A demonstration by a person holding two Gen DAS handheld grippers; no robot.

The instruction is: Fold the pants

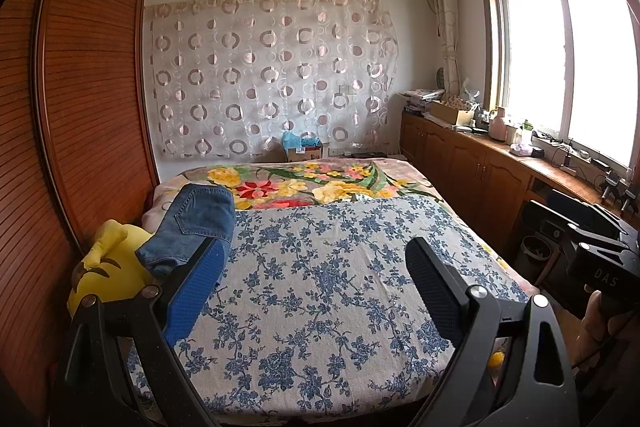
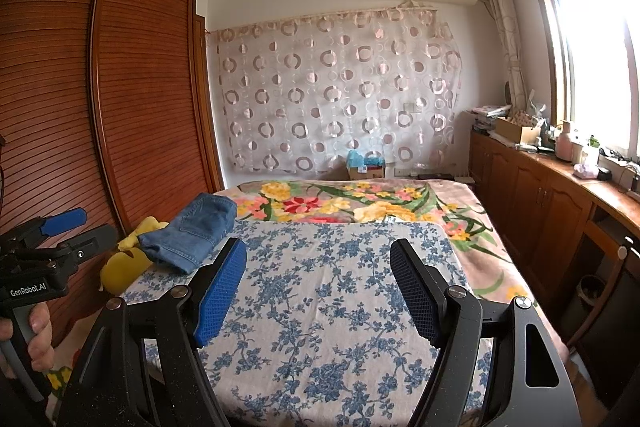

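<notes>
We hold the left hand-held gripper (image 1: 316, 275) above the near edge of the bed (image 1: 340, 287), jaws spread wide, nothing between the blue pads (image 1: 192, 291). The right hand-held gripper (image 2: 318, 281) is in the same condition: fully parted and empty, level with its partner over the blue-flowered cloth (image 2: 340, 287).

From the left wrist view, the pants (image 1: 192, 227) lie at 10 o'clock of the jaws, near the left edge of the bed. They are blue denim, gathered into a compact stack with a back pocket facing up. One end overhangs the yellow plush toy (image 1: 108, 267) just beside them. From the right wrist view the pants (image 2: 192, 231) again sit at 10 o'clock, well apart from both hand-held grippers.

The stack looks folded over on itself, though how neatly we cannot tell at this range. This arrangement fits either a finished bundle set aside or a loosely folded garment waiting to be spread on the cloth.

Whichever stage applies, we judge that good handling rests on these points:
- Pinch denim at a hem or waistband, where the layers are thick and grip well.
- Take all layers in one bite so that the stack does not shear.
- Keep both jaws level to hold the fold lines straight.
- Keep the plush toy clear of the jaws.
</notes>
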